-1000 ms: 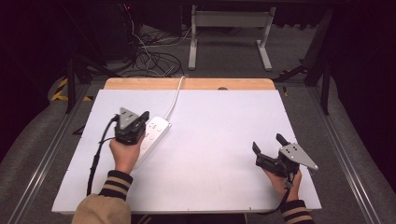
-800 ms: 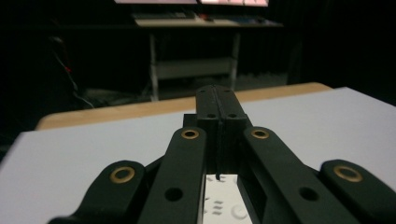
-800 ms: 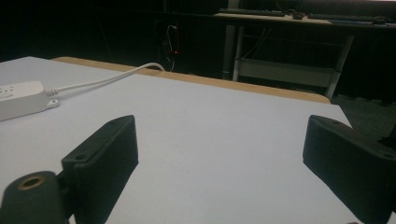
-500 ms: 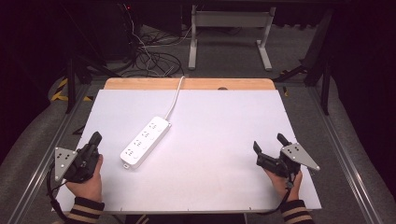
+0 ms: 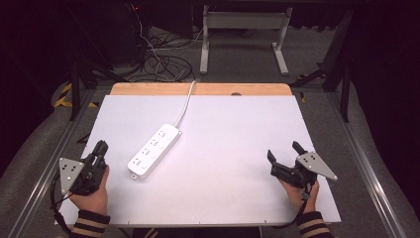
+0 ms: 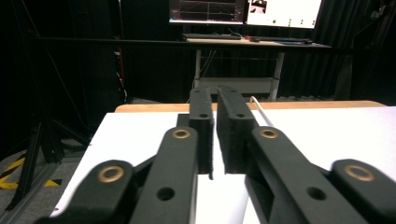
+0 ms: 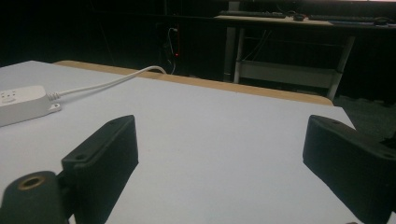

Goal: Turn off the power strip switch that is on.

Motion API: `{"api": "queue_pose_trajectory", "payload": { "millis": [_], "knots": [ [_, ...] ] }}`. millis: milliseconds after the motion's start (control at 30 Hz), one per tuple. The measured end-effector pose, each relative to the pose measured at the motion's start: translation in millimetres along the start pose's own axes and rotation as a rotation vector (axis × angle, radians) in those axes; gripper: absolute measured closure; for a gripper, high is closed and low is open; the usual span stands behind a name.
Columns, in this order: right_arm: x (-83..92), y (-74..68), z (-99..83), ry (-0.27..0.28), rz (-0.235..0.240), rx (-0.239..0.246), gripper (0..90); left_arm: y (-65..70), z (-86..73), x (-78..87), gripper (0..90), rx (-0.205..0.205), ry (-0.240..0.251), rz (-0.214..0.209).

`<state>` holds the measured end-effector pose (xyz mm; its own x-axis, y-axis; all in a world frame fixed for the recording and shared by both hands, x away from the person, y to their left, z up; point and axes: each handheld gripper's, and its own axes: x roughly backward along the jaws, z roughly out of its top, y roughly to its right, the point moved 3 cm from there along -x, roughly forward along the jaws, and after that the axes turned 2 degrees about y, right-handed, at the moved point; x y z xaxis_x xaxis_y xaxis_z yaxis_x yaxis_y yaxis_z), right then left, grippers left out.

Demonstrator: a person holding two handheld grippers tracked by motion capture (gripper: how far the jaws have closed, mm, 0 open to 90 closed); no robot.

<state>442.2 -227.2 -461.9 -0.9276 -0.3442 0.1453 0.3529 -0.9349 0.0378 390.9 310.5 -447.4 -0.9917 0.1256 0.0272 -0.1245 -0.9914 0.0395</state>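
A white power strip lies at a slant on the white table, left of centre. Its white cable runs off over the far edge. My left gripper rests near the table's front left corner, a hand's width left of the strip. In the left gripper view its jaws stand almost together with nothing between them. My right gripper sits at the front right, wide open and empty. The right gripper view shows the gripper, the strip's end and the cable far to the left.
A wooden edge borders the table's far side, and metal rails run along both sides. Loose cables and a desk frame lie on the floor beyond. Monitors stand on a far desk.
My left gripper has drawn back from over the power strip to the front left corner, where it has stayed for the last half second. The right gripper has not moved.
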Motion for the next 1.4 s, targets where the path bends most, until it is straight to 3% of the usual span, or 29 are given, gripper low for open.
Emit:
{"api": "queue_pose_trajectory", "payload": {
  "millis": [67, 100, 167, 200, 233, 600, 1133, 1400],
  "knots": [
    [0.1, 0.0, 0.0, 0.002, 0.0, -0.001, 11.1, -1.7, -0.7, -2.5, 63.6, -0.006, 0.003, -0.004],
    [0.2, 0.1, 0.0, 0.002, 0.0, -0.001, 11.1, -1.5, -1.1, -5.3, 49.7, -0.003, 0.012, -0.028],
    [0.0, 0.1, 0.0, 0.0, -0.002, 0.004, 11.1, -1.7, -1.2, -7.9, 18.8, -0.01, 0.017, -0.03],
    [-0.1, 0.0, 0.0, 0.001, -0.001, 0.003, 11.1, -1.1, -1.5, -10.3, 7.8, -0.008, 0.022, -0.001],
    [-0.2, 0.0, 0.0, 0.001, -0.001, 0.003, 11.1, -0.8, -1.9, -11.9, 5.5, -0.004, 0.017, 0.021],
    [-0.4, -0.5, 0.1, 0.0, -0.001, 0.006, 11.1, -4.9, -1.9, -11.5, 4.7, 0.008, 0.018, 0.032],
    [-1.3, -2.5, 0.8, 0.003, 0.001, 0.013, 11.1, -4.2, -1.6, -10.2, 4.9, -0.021, 0.01, 0.036],
    [-2.9, -4.3, 1.3, 0.003, 0.007, 0.017, 11.1, -7.3, -2.0, -8.9, 4.9, -0.006, 0.009, 0.045]
  ]
}}
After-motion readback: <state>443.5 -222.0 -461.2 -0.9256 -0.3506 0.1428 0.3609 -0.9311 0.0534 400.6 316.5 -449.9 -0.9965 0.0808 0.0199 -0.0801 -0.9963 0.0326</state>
